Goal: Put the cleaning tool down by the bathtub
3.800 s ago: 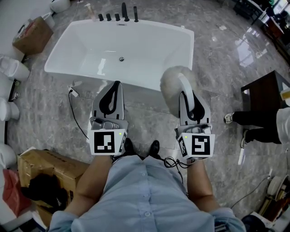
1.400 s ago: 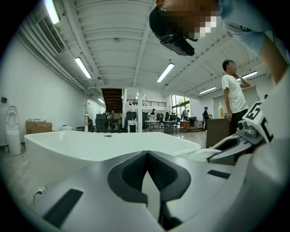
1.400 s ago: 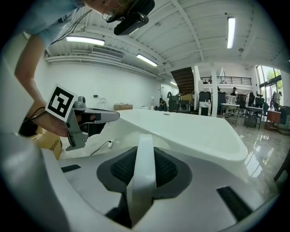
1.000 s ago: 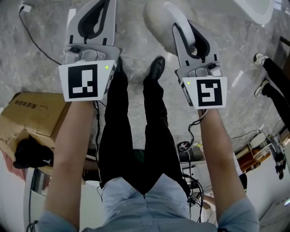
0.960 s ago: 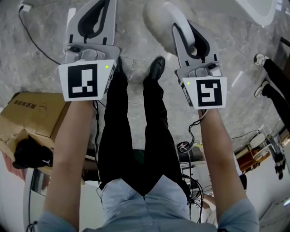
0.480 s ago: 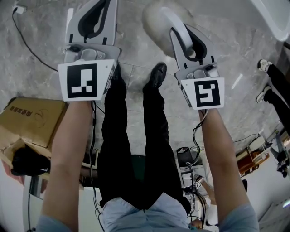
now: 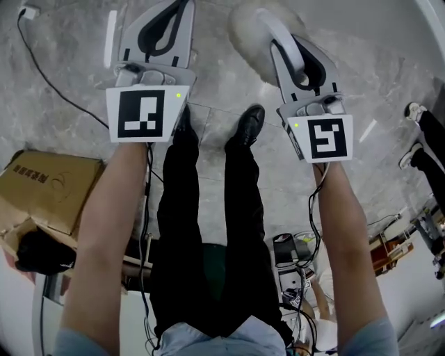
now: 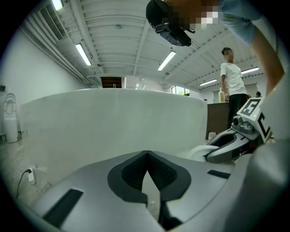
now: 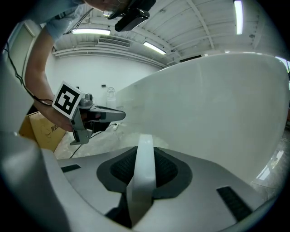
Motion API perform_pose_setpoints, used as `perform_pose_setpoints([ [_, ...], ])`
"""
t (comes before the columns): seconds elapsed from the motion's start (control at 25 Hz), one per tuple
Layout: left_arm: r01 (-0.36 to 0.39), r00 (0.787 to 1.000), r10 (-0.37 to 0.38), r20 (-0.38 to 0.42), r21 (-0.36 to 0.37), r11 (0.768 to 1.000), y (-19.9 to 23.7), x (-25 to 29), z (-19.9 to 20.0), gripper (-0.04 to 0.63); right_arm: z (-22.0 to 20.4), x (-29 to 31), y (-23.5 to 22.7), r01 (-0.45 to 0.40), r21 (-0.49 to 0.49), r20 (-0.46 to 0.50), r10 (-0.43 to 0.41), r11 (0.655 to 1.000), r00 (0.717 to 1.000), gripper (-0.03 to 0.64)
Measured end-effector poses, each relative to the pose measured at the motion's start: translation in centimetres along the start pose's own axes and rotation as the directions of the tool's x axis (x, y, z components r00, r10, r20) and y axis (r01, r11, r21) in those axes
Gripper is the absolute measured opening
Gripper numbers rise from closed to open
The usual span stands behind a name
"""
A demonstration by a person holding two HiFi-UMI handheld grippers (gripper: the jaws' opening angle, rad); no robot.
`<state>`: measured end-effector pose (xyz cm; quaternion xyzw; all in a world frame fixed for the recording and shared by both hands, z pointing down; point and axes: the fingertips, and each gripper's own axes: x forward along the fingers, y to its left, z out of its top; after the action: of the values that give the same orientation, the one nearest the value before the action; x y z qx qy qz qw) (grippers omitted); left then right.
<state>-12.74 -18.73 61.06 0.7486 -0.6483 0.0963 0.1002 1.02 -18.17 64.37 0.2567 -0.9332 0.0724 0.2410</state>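
The cleaning tool has a white handle (image 9: 145,174) and a fluffy cream head (image 7: 252,31). My right gripper (image 7: 288,49) is shut on the handle, and the head hangs over the marble floor just ahead of it. In the right gripper view the handle runs upright between the pads, with the white bathtub wall (image 9: 217,113) close ahead. My left gripper (image 7: 177,14) is shut with nothing in it, level with the right one. It also faces the bathtub wall (image 8: 113,118), jaw tips (image 8: 146,154) touching. The tub is almost out of the head view.
A cardboard box (image 7: 42,188) stands on the floor at my left, and a black cable (image 7: 42,66) runs past it. My own shoes (image 7: 247,128) are just behind the grippers. Another person (image 8: 233,88) stands at the right by a dark cabinet. Cabled gear (image 7: 292,261) lies behind me.
My head has tipped down, so the tub has left the head view and my legs fill it. Both grippers have drifted slightly right in that view. The grip on the handle is unchanged.
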Motion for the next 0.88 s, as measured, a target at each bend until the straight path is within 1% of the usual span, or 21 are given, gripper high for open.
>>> perform_pose_setpoints([
  [0.08, 0.002, 1.000, -0.002, -0.002, 0.002, 1.000, 0.1, 0.4, -0.8, 0.015, -1.5, 0.5, 0.1, -0.013, 0.000, -0.045, 0.013, 1.000, 0.999, 0.101],
  [0.16, 0.007, 1.000, -0.007, 0.000, 0.005, 1.000, 0.0, 0.7, -1.5, 0.015, -2.6, 1.2, 0.2, -0.020, 0.000, -0.065, 0.020, 1.000, 0.998, 0.101],
  [0.28, 0.011, 1.000, -0.011, -0.003, 0.003, 1.000, 0.1, 1.2, -2.5, 0.015, -4.4, 2.1, 0.4, -0.023, 0.003, -0.085, 0.023, 1.000, 0.996, 0.101],
  [0.56, 0.027, 0.999, -0.027, -0.020, 0.004, 1.000, 0.2, 1.4, -5.4, 0.015, -8.4, 3.9, 0.6, 0.008, 0.006, -0.131, -0.007, 1.000, 0.991, 0.101],
  [0.88, 0.049, 0.998, -0.048, -0.033, 0.026, 0.998, 0.0, 2.6, -7.5, 0.015, -11.0, 6.0, 0.3, -0.001, -0.001, -0.176, 0.001, 1.000, 0.984, 0.103],
])
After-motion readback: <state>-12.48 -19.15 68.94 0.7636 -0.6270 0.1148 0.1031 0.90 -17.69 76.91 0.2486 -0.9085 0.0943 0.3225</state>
